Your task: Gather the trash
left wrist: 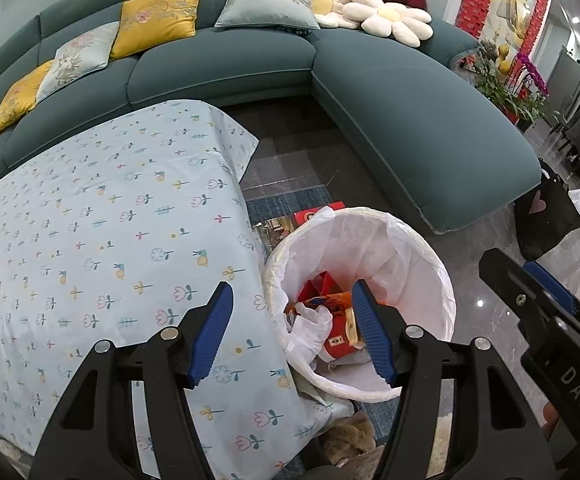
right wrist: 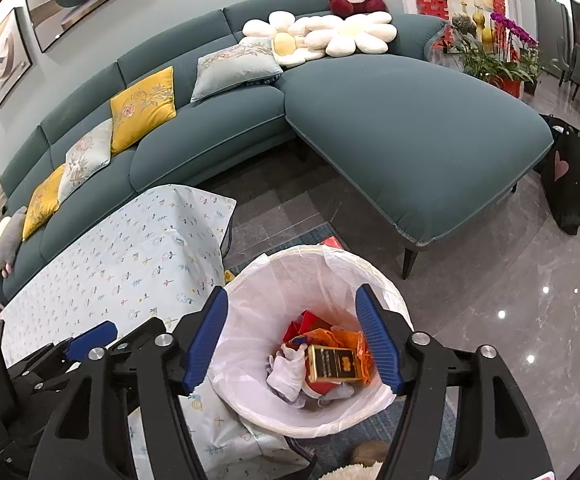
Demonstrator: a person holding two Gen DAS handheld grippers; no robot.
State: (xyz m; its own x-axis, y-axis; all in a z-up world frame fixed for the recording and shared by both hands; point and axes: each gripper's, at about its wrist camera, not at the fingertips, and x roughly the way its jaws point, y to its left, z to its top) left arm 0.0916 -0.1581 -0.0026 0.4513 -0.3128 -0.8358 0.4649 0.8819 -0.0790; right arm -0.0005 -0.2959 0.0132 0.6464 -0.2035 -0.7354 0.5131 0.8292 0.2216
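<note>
A round bin with a white liner (left wrist: 394, 248) (right wrist: 274, 292) stands on the floor against the table's corner. Inside it lie a gold box (right wrist: 334, 364), an orange wrapper (right wrist: 330, 336), crumpled white tissue (right wrist: 290, 372) and a red carton (left wrist: 338, 346). My left gripper (left wrist: 292, 334) is open over the bin's near rim and the table edge, with nothing between its blue pads. My right gripper (right wrist: 292, 340) is open above the bin's mouth and holds nothing. The two grippers sit side by side, and one of the right gripper's fingers (left wrist: 550, 286) shows at the edge of the left wrist view.
The low table under a pale blue flowered cloth (left wrist: 90, 220) (right wrist: 110, 272) is left of the bin. A teal corner sofa (left wrist: 430, 120) (right wrist: 410, 140) with cushions curves behind. A red box (left wrist: 318, 214) lies behind the bin. A black bag (right wrist: 574, 184) stands on the glossy grey floor (right wrist: 510, 300).
</note>
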